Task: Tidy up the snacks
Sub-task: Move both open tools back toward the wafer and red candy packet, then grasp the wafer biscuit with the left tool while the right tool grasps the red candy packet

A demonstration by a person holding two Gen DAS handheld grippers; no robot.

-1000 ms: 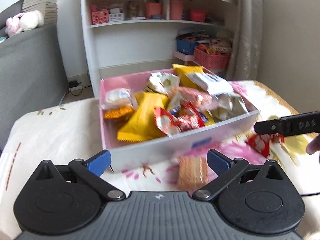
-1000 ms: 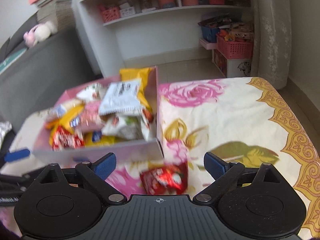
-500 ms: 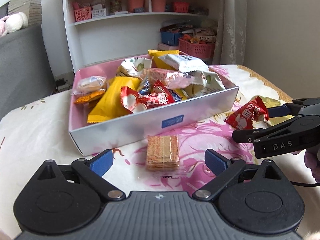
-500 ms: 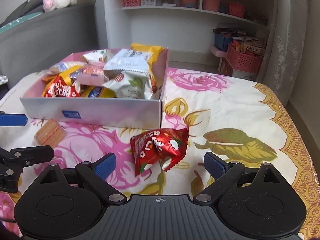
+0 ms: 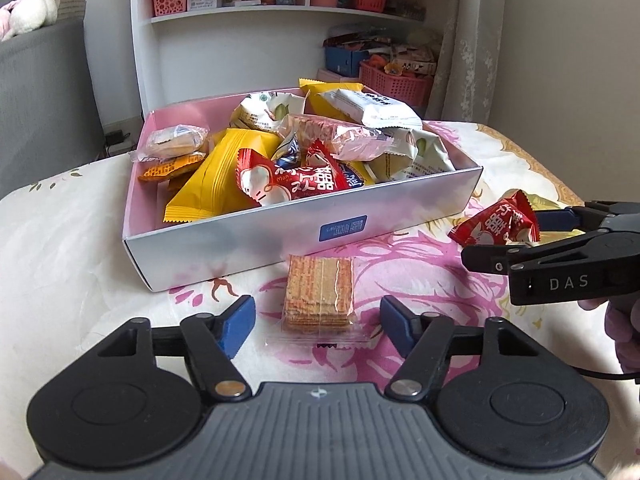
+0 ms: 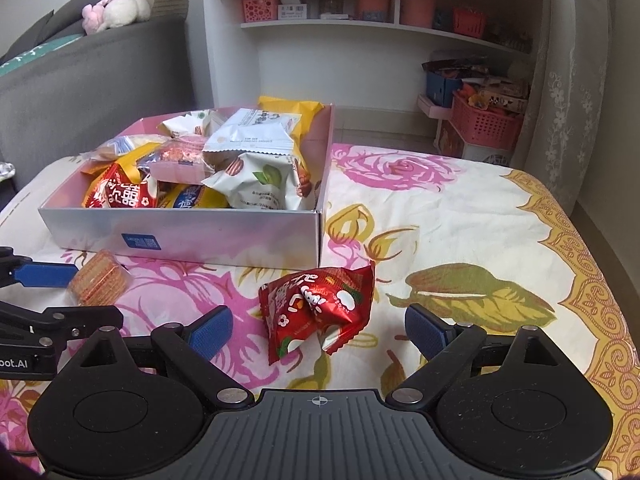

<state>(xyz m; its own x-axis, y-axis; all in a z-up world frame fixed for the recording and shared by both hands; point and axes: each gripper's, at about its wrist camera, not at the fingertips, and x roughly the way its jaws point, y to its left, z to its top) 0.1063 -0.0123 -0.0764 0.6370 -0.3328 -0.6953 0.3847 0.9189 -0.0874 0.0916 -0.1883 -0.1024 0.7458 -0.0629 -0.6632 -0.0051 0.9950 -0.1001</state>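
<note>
Your left tool (image 5: 316,320) hangs spread wide over the wafer pack (image 5: 320,294), which lies flat on the floral desk (image 6: 460,208) just in front of the near wall of the snack box (image 5: 280,236). Your right tool (image 6: 318,330) is spread too, its blue pads on either side of the red snack packet (image 6: 320,308), which sits on the cloth near the box's right corner, not yet gripped.

Both loose snacks look bound for the box, which is already heaped with packets.

For the wafers, lower the left tool until the pads bracket the pack's long sides, then close gently; the biscuits will likely crack under a hard squeeze, and the clear wrapper's near flap may slip if you catch only that.

For the red packet, aim for the puffed middle and not a crimped end, since the foil is slick and air-filled.

Move one tool at a time: the two stand close together in front of the box and could clash.

Lift clear of the box wall, then release over the lower left part of the pile.
</note>
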